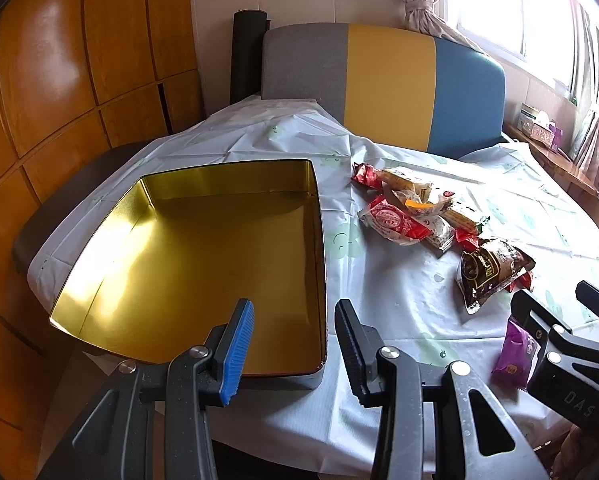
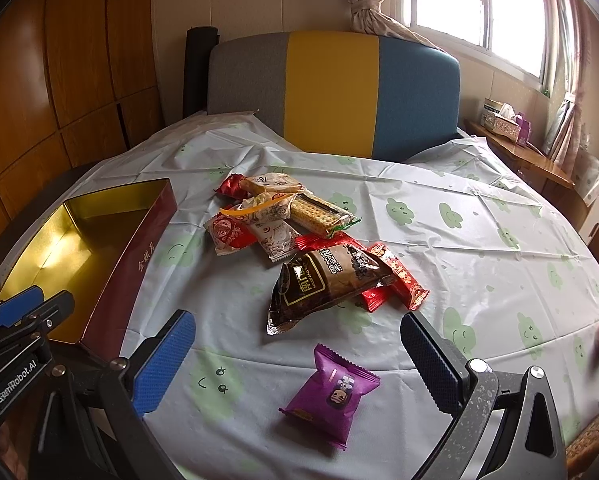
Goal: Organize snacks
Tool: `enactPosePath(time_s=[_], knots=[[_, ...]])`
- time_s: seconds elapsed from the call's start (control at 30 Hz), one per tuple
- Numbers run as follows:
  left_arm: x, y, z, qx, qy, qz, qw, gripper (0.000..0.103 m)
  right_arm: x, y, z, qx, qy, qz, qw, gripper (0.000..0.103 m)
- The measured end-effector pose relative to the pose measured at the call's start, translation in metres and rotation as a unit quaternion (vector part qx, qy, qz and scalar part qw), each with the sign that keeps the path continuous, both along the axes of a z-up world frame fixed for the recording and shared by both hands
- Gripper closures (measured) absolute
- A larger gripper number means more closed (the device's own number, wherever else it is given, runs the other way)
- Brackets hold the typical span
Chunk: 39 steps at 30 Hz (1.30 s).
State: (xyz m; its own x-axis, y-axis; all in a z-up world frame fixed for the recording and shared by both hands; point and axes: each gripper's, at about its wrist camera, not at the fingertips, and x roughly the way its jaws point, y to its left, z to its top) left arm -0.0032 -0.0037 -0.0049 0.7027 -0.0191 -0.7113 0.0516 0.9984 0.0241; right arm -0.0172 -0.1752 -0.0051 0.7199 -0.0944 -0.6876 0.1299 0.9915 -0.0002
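Your left wrist camera looks down, close, over the open gold-lined rectangular metal tin (image 1: 203, 240). Your right wrist camera sits right of this tin (image 2: 79, 248), facing likewise. Both share the tin.

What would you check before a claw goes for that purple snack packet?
1. Gold tin has room: ok, nothing lies in it.
2. Purple packet lies apart from the snack pile: ok.
3. Right claw wide enough: ok, open and holding nothing.
4. Left claw free: ok, nothing between its fingers.
5. Packet lined up between the right claw's fingers: ok.
6. Claw's height above the tablecloth: cannot tell.
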Motion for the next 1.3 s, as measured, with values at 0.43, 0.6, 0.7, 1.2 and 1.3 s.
enactPosePath(time_s=[0.43, 0.6, 0.7, 1.2, 1.3], knots=[[-0.002, -0.007, 0.002, 0.007, -0.009, -0.017, 0.9998, 0.06, -0.002, -0.023, 0.01, 0.003, -0.017, -0.023, 1.0, 0.0], [-0.002, -0.013, 0.002, 0.009, -0.008, -0.029, 0.9995, 0.06, -0.001, -0.041, 0.015, 0.012, -0.023, -0.045, 0.999, 0.0], [-0.002, -0.017, 0.001, 0.01, -0.008, -0.039, 0.9991, 0.06, -0.002, -0.054, 0.016, 0.015, -0.023, -0.056, 0.998, 0.0], [-0.003, -0.083, -0.01, -0.022, 0.055, -0.241, 0.9687, 0.051, 0.007, -0.151, 0.04, 0.062, -0.009, -0.069, 0.996, 0.0], [-0.005, -0.106, -0.015, -0.035, 0.084, -0.305, 0.9478, 0.051, 0.012, -0.17, 0.037, 0.073, 0.002, -0.073, 0.995, 0.0]])
